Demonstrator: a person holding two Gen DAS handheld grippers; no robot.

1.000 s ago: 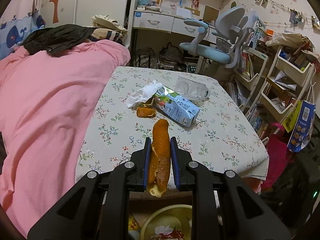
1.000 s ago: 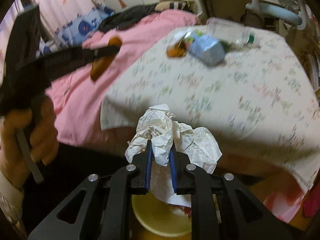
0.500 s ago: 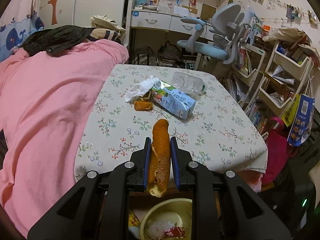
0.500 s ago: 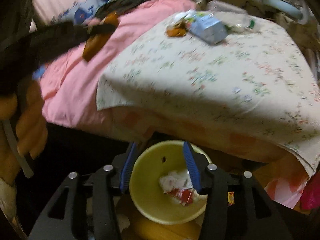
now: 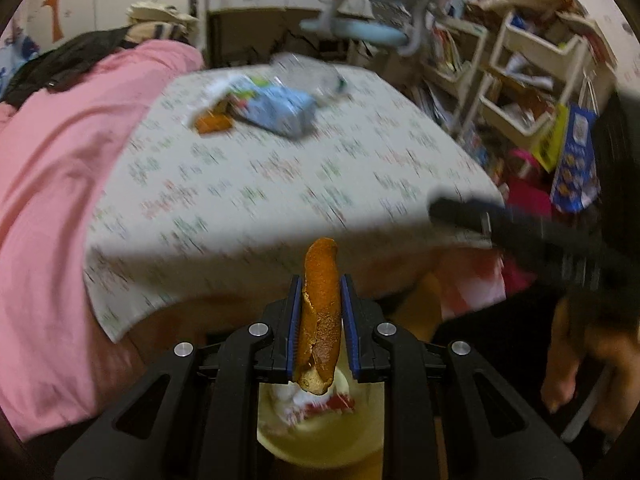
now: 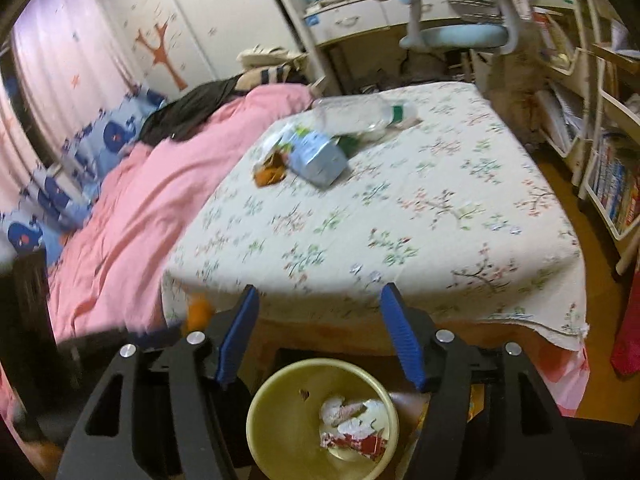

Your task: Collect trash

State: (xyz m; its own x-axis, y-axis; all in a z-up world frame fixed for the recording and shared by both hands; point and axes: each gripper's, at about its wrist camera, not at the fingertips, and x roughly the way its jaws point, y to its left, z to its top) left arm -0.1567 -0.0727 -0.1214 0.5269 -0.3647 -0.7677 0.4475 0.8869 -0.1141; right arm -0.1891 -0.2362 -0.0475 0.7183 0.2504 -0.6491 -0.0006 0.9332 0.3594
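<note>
My left gripper point(image 5: 320, 300) is shut on a long orange peel point(image 5: 320, 308) and holds it over the yellow bin point(image 5: 320, 446) below the table's front edge. White paper and a red wrapper lie in the bin point(image 6: 280, 420). My right gripper point(image 6: 320, 324) is open and empty above the bin. On the floral table point(image 6: 420, 208) lie a blue carton point(image 6: 316, 156), a small orange peel point(image 6: 268, 174) and a clear plastic bottle point(image 6: 360, 114). The carton point(image 5: 276, 110) and small peel point(image 5: 212, 122) also show, blurred, in the left wrist view.
A pink blanket point(image 6: 132, 208) covers the bed left of the table. A blue-grey chair point(image 6: 456, 32) and desk stand behind. White shelves point(image 5: 532, 88) with books stand at the right. The right gripper's arm point(image 5: 540, 236) crosses the left wrist view at right.
My right gripper has opened wider and lifted; the crumpled paper it dropped lies in the bin. My left gripper has moved back and down with the peel, off the table and over the bin.
</note>
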